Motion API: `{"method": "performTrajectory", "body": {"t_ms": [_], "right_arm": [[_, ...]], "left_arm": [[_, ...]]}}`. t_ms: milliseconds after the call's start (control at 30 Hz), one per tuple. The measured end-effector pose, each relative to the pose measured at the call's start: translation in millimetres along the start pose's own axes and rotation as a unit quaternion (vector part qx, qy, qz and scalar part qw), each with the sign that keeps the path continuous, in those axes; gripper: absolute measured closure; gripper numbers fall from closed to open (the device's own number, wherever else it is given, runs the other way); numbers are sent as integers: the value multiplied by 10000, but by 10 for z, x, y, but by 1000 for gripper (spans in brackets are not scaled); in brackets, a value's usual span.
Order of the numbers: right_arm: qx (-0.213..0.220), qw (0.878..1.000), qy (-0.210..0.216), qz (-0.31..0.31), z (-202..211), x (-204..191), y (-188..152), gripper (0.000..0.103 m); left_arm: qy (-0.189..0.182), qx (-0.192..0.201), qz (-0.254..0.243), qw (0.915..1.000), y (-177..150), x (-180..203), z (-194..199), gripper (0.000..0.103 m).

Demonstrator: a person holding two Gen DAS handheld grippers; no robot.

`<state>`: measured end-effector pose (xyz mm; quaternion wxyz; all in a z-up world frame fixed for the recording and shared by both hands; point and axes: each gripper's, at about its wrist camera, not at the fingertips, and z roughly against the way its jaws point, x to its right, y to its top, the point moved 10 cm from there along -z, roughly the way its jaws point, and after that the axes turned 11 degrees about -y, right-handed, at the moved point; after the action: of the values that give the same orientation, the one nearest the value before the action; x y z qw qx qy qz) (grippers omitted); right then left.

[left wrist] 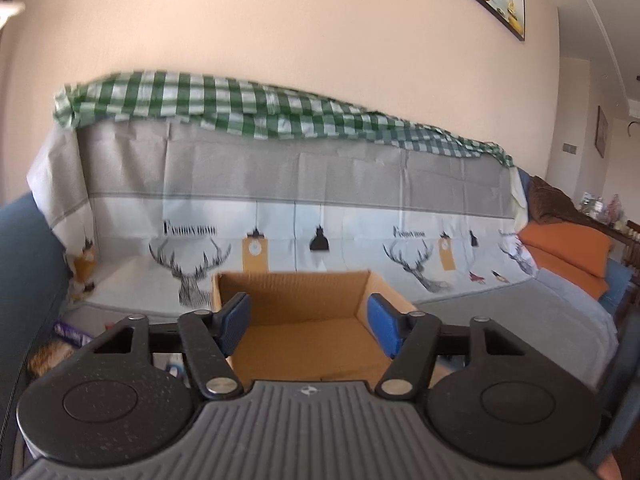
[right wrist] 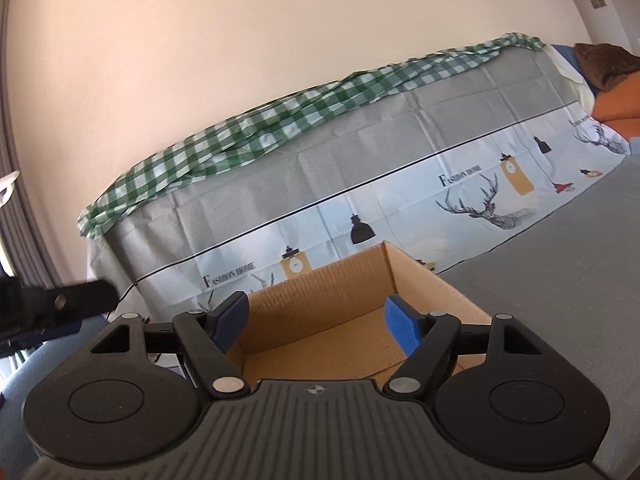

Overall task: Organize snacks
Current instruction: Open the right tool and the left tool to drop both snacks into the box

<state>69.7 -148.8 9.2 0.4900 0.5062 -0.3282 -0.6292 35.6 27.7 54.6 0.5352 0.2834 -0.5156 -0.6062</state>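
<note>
An open brown cardboard box (left wrist: 292, 292) sits on the cloth-covered sofa seat, straight ahead in both wrist views. What shows of its floor is bare. My left gripper (left wrist: 308, 314) hangs open over the box's near edge, with only the box interior showing between its blue pads (left wrist: 236, 320). My right gripper (right wrist: 316, 314) is open too, over the same box (right wrist: 320, 292), with nothing between its fingers. A purple snack packet (left wrist: 72, 334) lies low at the left, beside the box.
The sofa back carries a grey and white printed cover (left wrist: 280, 200) with a green checked cloth (left wrist: 224, 108) along its top. Orange cushions (left wrist: 568, 252) lie at the right end. A black device part (right wrist: 60, 304) juts in at the left of the right wrist view.
</note>
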Motion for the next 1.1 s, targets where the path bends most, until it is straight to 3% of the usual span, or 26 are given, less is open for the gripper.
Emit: {"method": "performTrajectory", "body": {"t_ms": [233, 400, 567, 633, 700, 800, 1100], "right_arm": [[-19, 9993, 51, 369, 84, -159, -44, 26], [26, 9972, 68, 745, 157, -330, -105, 27], [-14, 9943, 143, 1055, 197, -501, -197, 44], [-44, 9933, 162, 1141, 202, -561, -231, 51], [-96, 9927, 173, 1189, 193, -616, -260, 56], [-175, 9927, 186, 1181, 172, -687, -292, 59], [-329, 9890, 420, 1382, 215, -1020, -425, 59]], "left_arm": [[-333, -339, -30, 9989, -218, -233, 208, 71], [-446, -647, -736, 9942, -427, -411, 255, 78], [-602, -808, -1383, 9852, -741, -693, 332, 78], [-584, -801, -950, 9905, -814, -908, 358, 78], [-450, -437, -494, 9968, -711, -1104, 439, 78], [-166, -245, -6, 9996, -650, -1331, 495, 78], [-150, -144, 429, 9989, -556, -1491, 603, 78]]}}
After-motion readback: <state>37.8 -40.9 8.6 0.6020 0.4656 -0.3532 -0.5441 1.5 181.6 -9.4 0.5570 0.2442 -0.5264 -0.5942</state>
